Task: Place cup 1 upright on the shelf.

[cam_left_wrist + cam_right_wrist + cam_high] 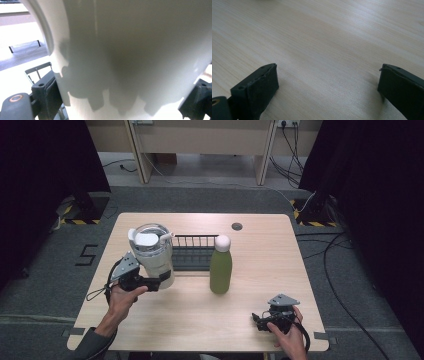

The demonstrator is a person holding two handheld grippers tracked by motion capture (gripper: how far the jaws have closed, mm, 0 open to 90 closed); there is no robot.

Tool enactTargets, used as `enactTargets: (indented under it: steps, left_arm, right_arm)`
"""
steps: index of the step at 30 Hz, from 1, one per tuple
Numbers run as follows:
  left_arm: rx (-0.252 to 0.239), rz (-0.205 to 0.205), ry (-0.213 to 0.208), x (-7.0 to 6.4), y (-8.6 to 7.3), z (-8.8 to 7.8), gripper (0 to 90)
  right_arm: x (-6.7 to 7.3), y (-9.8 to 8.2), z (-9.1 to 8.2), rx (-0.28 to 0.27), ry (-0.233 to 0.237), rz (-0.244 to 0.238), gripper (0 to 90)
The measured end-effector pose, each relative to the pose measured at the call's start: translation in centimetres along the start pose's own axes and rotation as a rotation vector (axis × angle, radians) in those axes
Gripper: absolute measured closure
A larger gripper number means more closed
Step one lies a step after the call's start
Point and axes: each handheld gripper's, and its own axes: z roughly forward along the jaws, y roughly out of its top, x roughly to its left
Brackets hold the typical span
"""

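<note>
Table [250, 320]: pale wood, with a round cable grommet [237, 226] near the far edge; it bears everything here.
Dish rack [192, 251]: black wire, standing at the table's middle rear, just behind the two vessels.
White tumbler [154, 254]: a large lidded travel cup with a clear lid and a white straw; it stands left of centre, just in front of the rack's left end. In the left gripper view its wall [130, 50] spans the gap between the jaws.
Green bottle [220, 265]: upright with a white cap, to the right of the tumbler and apart from it.
Left gripper [159, 282]: its jaws are set on either side of the tumbler's lower body and seem to press the wall; judged to be a firm side grasp.
Right gripper [256, 319]: lies low on the table near the front right corner, well apart from the bottle; its jaws stand spread wide over bare wood [324, 45], holding nothing.
Step in hand: judged to be gripping the tumbler in order to lift or move it.
Doing it well: keep the squeeze even and the cup upright, since the grasp sits low and the lidded top is heavy; lift straight before travelling, clearing the rack's rail and the bottle.
Writing: none readable on the tumbler or bottle; a "5" [86, 254] is marked on the floor left of the table.
</note>
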Motion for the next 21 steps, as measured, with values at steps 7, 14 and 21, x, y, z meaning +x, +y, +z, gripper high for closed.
enactTargets:
  steps: [7,14,21]
  left_arm:
    - [0.000,0.001,-0.007,0.5,1.1,0.8,10.6]
    - [0.001,0.000,-0.011,1.5,2.5,1.3,10.6]
    - [-0.007,-0.016,-0.002,2.8,4.0,2.0,10.6]
  right_arm:
    - [0.0,0.0,0.0,0.000,0.000,0.000,3.2]
    - [0.0,0.0,0.0,0.003,0.000,0.001,3.2]
    - [0.0,0.0,0.0,0.002,0.000,0.001,3.1]
